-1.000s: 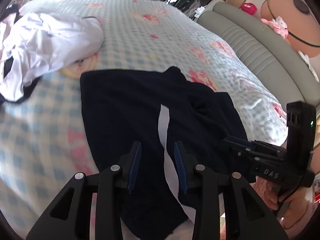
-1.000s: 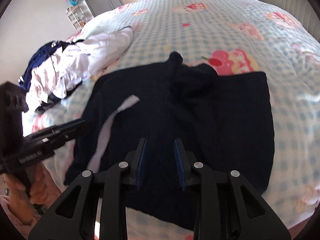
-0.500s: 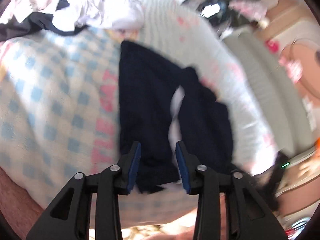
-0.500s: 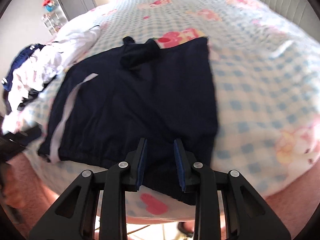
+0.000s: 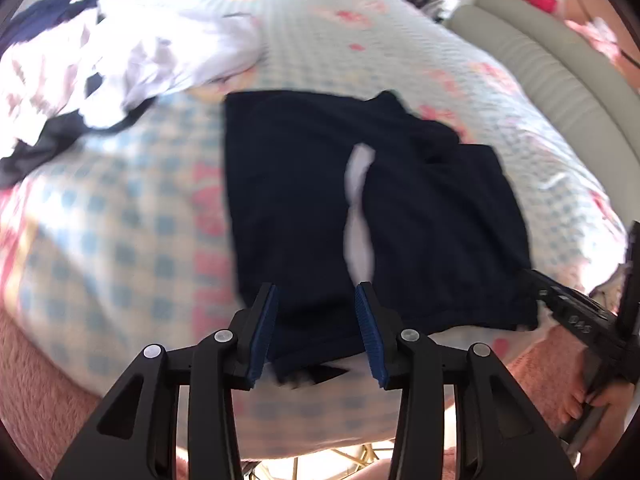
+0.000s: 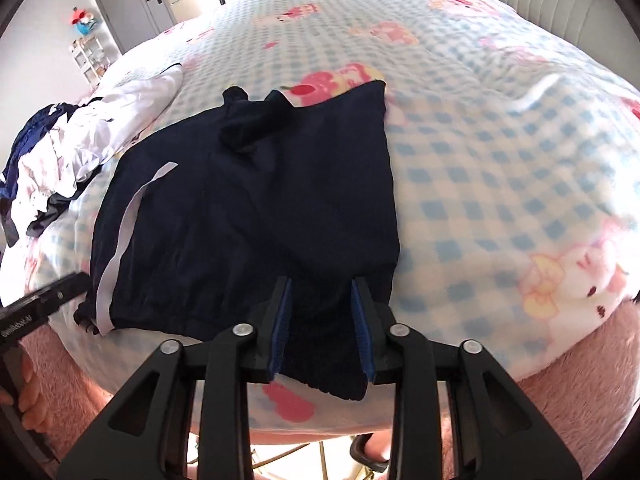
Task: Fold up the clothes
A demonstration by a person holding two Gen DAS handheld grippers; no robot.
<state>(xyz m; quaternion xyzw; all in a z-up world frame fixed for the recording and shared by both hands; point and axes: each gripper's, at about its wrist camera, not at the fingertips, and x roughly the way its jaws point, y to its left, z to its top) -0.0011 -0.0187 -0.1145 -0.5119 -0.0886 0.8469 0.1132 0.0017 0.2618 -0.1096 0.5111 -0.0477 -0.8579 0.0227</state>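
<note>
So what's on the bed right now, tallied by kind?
Navy shorts laid flat: 1
Heap of white and navy clothes, pieces inside uncountable: 1
Grippers, left gripper and right gripper, at the shorts' near hem: 2
Total: 4

The bed (image 6: 500,152) wears a blue-and-white checked cover printed with pink cartoon figures. A navy garment with a white stripe (image 6: 248,200) lies spread flat near its front edge, the hem reaching the edge. Well to the left sits a rumpled heap of white and dark clothes (image 5: 120,68), blurred, perhaps several pieces.
</note>
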